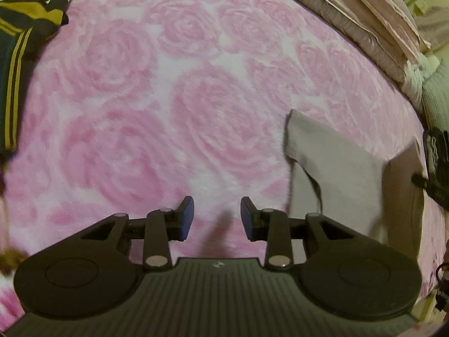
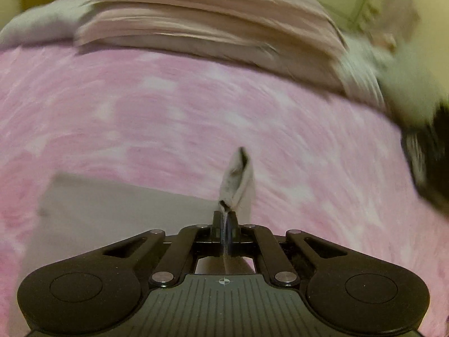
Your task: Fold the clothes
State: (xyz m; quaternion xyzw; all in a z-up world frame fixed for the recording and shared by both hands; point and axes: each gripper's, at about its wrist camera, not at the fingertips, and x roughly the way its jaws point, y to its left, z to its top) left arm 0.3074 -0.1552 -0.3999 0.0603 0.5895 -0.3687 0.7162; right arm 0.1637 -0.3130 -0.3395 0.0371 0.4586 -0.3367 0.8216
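Cloth: a grey garment (image 1: 336, 174), thin, soft and light by the look of it; it lies on the pink blanket (image 1: 168, 98) of the bed, ahead and to the right of the left gripper (image 1: 217, 219).
Right gripper (image 2: 226, 229): pinched tight on the garment's edge (image 2: 238, 179), which sticks up past the tips.
Left gripper: partly parted, nothing between.
Handling: limp; likely to sag and slide.
Hold: best taken at a corner or hem.

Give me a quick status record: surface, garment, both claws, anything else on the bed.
surface: pink rose-pattern blanket
garment: beige cloth, lying partly flat on the blanket
right claw: shut on a pinched corner of the beige cloth, corner lifted off the blanket
left claw: open, nothing between its pads, over bare blanket, left of the cloth
other items: dark striped garment at far left; folded bedding along the far edge
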